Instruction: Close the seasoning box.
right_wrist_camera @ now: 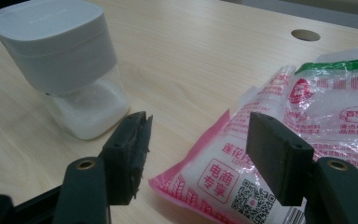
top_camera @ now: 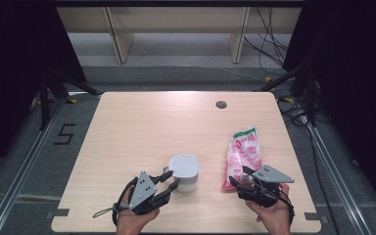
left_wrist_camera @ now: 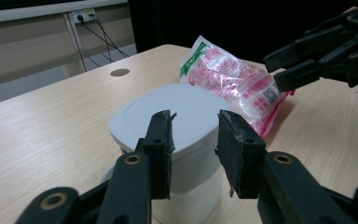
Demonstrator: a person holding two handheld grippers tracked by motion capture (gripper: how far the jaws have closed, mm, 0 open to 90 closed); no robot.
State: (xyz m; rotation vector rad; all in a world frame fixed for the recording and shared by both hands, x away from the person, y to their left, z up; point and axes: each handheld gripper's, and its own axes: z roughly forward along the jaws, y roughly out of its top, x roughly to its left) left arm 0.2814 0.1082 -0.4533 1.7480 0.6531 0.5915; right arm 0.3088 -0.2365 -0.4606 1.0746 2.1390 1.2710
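White lidded container point(top_camera: 184, 172) near table's point(top_camera: 142, 122) front edge, between left gripper's point(top_camera: 171, 180) spread jaws, untouched; right gripper point(top_camera: 238, 179) spread over pink bag's point(top_camera: 243, 154) end

Both grippers, left gripper point(top_camera: 171, 179) and right gripper point(top_camera: 239, 180), are black, grey three-cornered plates on top, brass-ringed pivots.

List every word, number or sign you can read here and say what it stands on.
"5": black numeral on the floor left of the table.
"电商专享": red box on the pink bag, beside a QR code.
Other Chinese print and the round logos on the bag: too blurred to read.
Faint embossed line on the lid of the white container: too faint to read.
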